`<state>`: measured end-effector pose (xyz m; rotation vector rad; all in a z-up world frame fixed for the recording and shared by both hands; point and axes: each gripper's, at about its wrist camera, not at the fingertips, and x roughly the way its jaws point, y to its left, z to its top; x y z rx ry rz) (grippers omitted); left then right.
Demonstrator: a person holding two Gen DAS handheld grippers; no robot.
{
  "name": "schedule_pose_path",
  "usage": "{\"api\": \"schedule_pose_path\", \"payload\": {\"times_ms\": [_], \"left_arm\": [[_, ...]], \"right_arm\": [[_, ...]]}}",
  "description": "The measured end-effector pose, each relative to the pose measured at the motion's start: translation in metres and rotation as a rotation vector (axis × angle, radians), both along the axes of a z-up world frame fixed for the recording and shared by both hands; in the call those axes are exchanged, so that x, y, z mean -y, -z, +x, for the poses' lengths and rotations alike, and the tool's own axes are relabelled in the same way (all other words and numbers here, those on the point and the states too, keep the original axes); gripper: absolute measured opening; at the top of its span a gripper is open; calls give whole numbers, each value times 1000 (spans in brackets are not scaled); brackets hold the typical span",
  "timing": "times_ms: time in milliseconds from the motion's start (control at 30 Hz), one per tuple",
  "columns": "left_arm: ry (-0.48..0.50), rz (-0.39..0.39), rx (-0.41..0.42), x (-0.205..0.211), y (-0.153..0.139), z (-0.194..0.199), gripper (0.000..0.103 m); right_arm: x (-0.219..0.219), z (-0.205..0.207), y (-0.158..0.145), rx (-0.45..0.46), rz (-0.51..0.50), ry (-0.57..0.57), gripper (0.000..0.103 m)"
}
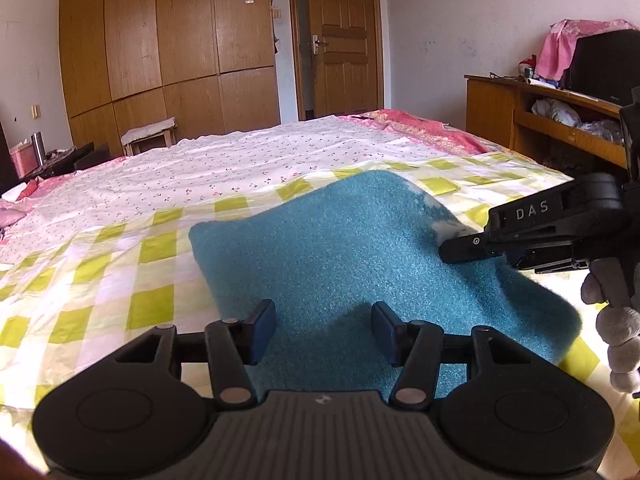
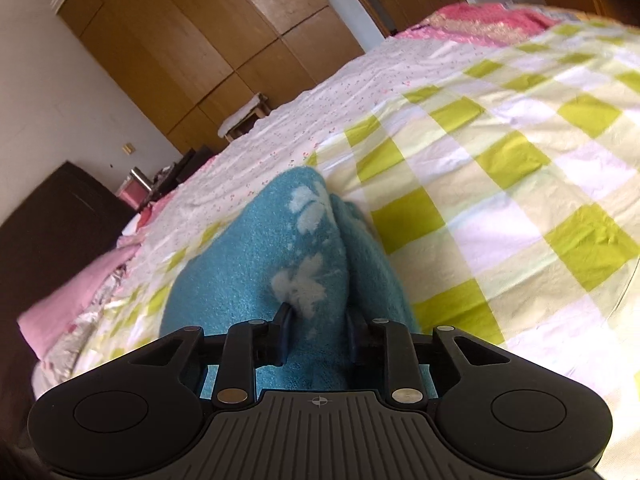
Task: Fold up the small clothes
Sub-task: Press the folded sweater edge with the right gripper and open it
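Note:
A small fuzzy teal cloth (image 1: 344, 248) with white flower marks lies on the green-checked sheet (image 1: 120, 280) of the bed. My left gripper (image 1: 323, 330) is open, its blue pads over the cloth's near edge, holding nothing. My right gripper (image 1: 460, 250) comes in from the right and is shut on the cloth's right edge, lifting it into a ridge. In the right wrist view the right gripper (image 2: 316, 330) pinches a raised fold of the teal cloth (image 2: 256, 264) between its pads.
The bed carries a floral white sheet (image 1: 208, 168) and a pink blanket (image 1: 420, 124) beyond. A wooden shelf unit (image 1: 552, 120) stands at the right, a wardrobe (image 1: 168, 40) and door (image 1: 340, 36) at the far wall. A gloved hand (image 1: 616, 320) holds the right gripper.

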<state>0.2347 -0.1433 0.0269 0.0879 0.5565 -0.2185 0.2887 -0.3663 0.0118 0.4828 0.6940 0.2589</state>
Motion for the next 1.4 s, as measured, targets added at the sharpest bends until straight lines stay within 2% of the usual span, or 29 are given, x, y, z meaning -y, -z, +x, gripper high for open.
{"api": "schedule_pose_path", "payload": {"times_ms": [133, 233, 267, 367, 600, 800, 900, 967, 1033, 1200, 1400], "left_arm": [[-55, -63, -3, -22, -5, -13, 58], [-85, -141, -70, -39, 0, -14, 58], [-89, -158, -91, -42, 3, -13, 58], [-95, -193, -126, -44, 11, -12, 59], [-40, -190, -135, -32, 12, -11, 60], [-34, -196, -136, -29, 20, -5, 73], [-25, -182, -144, -26, 22, 2, 84], [-19, -155, -150, -21, 24, 7, 92], [-22, -155, -158, -20, 25, 10, 94], [-29, -149, -155, -19, 24, 7, 92], [-33, -127, -149, -19, 20, 0, 80]], "right_arm": [[-15, -15, -14, 72, -138, -4, 41], [-25, -26, -23, 142, -280, -1, 61], [-25, -26, -23, 147, -297, -8, 62], [-22, -24, -17, 106, -279, -34, 65], [-5, -11, 0, 14, -175, -49, 73], [3, -3, 13, -40, -62, -71, 78], [9, 2, 20, -77, 14, -79, 78], [10, 3, 21, -83, 23, -83, 78], [9, 3, 22, -85, 23, -84, 78], [6, 3, 22, -89, 18, -80, 78], [0, -1, 20, -98, 6, -62, 74]]}}
